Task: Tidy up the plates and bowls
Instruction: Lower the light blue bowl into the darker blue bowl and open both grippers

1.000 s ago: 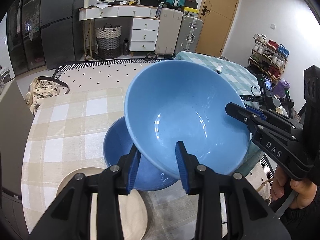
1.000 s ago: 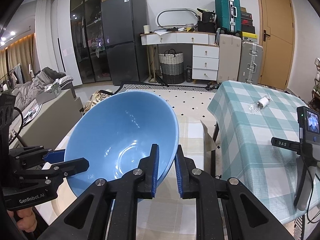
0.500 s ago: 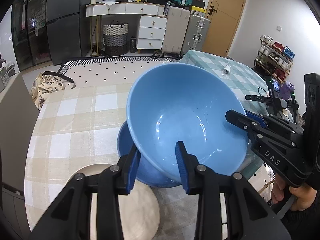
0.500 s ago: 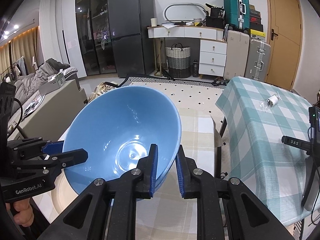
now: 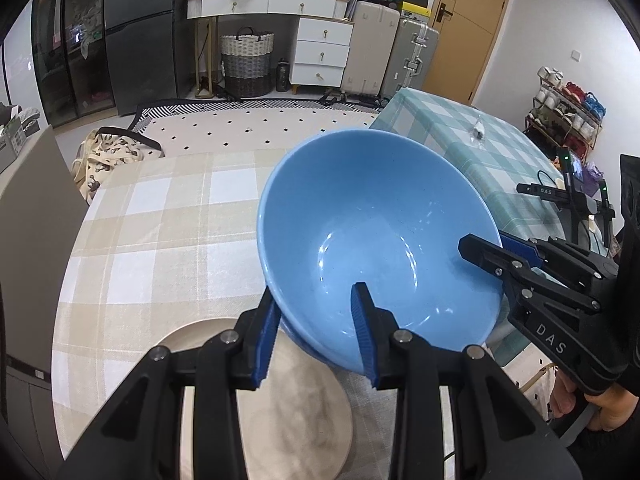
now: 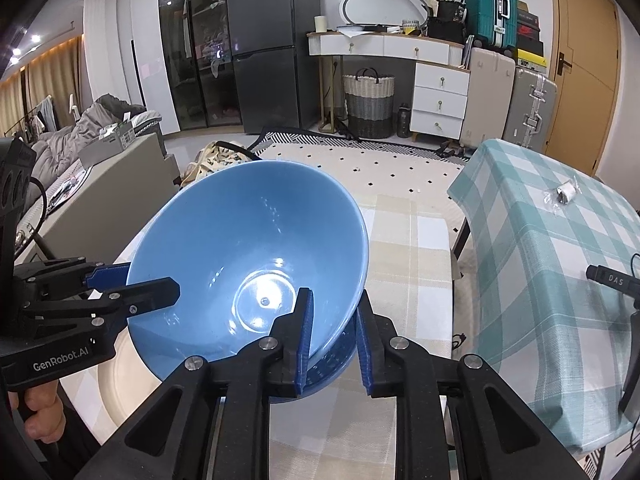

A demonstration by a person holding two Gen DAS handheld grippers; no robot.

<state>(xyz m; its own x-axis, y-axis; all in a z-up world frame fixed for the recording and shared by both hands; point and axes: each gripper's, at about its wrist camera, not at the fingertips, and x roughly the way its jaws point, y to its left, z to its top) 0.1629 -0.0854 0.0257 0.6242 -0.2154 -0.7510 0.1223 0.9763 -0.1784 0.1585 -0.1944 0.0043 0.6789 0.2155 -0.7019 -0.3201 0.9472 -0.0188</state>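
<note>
A: Nearest, what did each gripper have?

B: The left gripper (image 5: 316, 332) pinched the near rim of the blue bowl (image 5: 376, 240). The right gripper (image 6: 334, 336) straddled the opposite rim, its fingers having just been opening; whether its pads pressed was hard to say.

A: And beyond?

B: The bowl hung tilted over a second blue bowl (image 6: 332, 364), beside a beige plate (image 5: 288, 408) at the tabletop (image 5: 160, 220) near edge. Glazed, slippery, breakable: rim grips suited it.
</note>
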